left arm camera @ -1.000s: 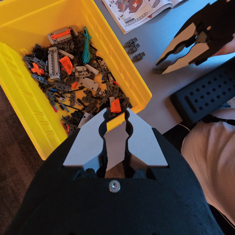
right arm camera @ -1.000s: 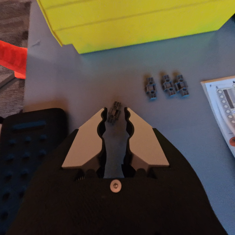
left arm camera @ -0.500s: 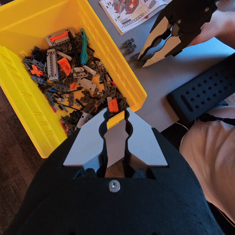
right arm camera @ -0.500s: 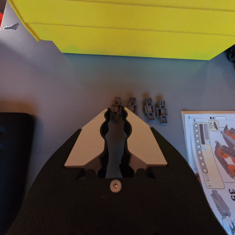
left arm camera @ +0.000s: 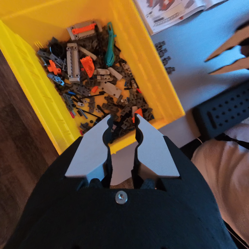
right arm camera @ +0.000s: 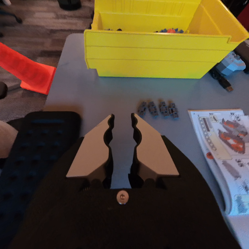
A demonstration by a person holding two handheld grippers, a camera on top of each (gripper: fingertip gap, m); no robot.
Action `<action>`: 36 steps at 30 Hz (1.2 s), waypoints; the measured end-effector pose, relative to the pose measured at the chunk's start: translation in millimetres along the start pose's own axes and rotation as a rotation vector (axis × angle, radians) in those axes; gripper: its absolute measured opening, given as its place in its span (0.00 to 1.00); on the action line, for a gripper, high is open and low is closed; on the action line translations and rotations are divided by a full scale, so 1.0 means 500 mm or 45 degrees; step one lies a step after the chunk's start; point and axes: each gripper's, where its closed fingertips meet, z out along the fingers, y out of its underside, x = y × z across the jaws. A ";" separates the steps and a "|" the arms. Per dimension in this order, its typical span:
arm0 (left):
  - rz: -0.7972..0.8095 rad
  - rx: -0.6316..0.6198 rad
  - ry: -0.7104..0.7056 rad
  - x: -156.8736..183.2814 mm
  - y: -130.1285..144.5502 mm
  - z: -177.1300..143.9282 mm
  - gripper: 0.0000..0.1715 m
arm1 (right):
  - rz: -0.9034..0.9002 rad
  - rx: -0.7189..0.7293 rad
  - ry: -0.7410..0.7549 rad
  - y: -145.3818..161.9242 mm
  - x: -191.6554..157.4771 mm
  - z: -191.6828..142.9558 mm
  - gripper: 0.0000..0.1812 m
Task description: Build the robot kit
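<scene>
A yellow bin (left arm camera: 146, 75) holds several loose grey, black and orange building pieces (left arm camera: 94, 83). My left gripper (left arm camera: 122, 116) is open and empty, above the bin's near corner, close to an orange piece (left arm camera: 138, 111). A row of several small dark grey connector pieces (right arm camera: 158, 108) lies on the grey table (right arm camera: 121, 91), also in the left wrist view (left arm camera: 163, 56). My right gripper (right arm camera: 122, 115) is open and empty, raised above the table just left of that row. It also shows in the left wrist view (left arm camera: 207, 66).
An open instruction booklet (right arm camera: 226, 148) lies at the right of the table. A black perforated pad (right arm camera: 33, 148) lies at the near left. A partly built grey model (right arm camera: 231, 64) and a black cable plug (right arm camera: 223, 82) sit right of the bin (right arm camera: 155, 53). An orange object (right arm camera: 27, 72) stands off the table. A person's body (left arm camera: 222, 175) is at the right. About 25 cm separates my left fingertips from my right.
My right gripper let go of the dark grey connector at the left end of the row, opened and drew back upward. My left gripper moved in over the bin's near corner.
</scene>
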 end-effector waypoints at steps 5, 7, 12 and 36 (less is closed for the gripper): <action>0.024 -0.206 -0.106 -0.098 -0.022 0.109 0.17 | 0.080 0.008 0.044 0.053 -0.017 -0.032 0.14; -0.006 -0.226 -0.122 -0.130 -0.035 0.134 0.15 | 0.116 0.031 0.054 0.061 -0.018 -0.044 0.14; -0.156 -0.235 -0.043 -0.150 -0.048 0.157 0.14 | 0.189 0.113 0.082 0.060 -0.004 -0.072 0.13; 0.020 -0.239 -0.032 -0.148 -0.035 0.244 0.07 | 0.272 0.182 0.045 0.043 0.004 -0.086 0.11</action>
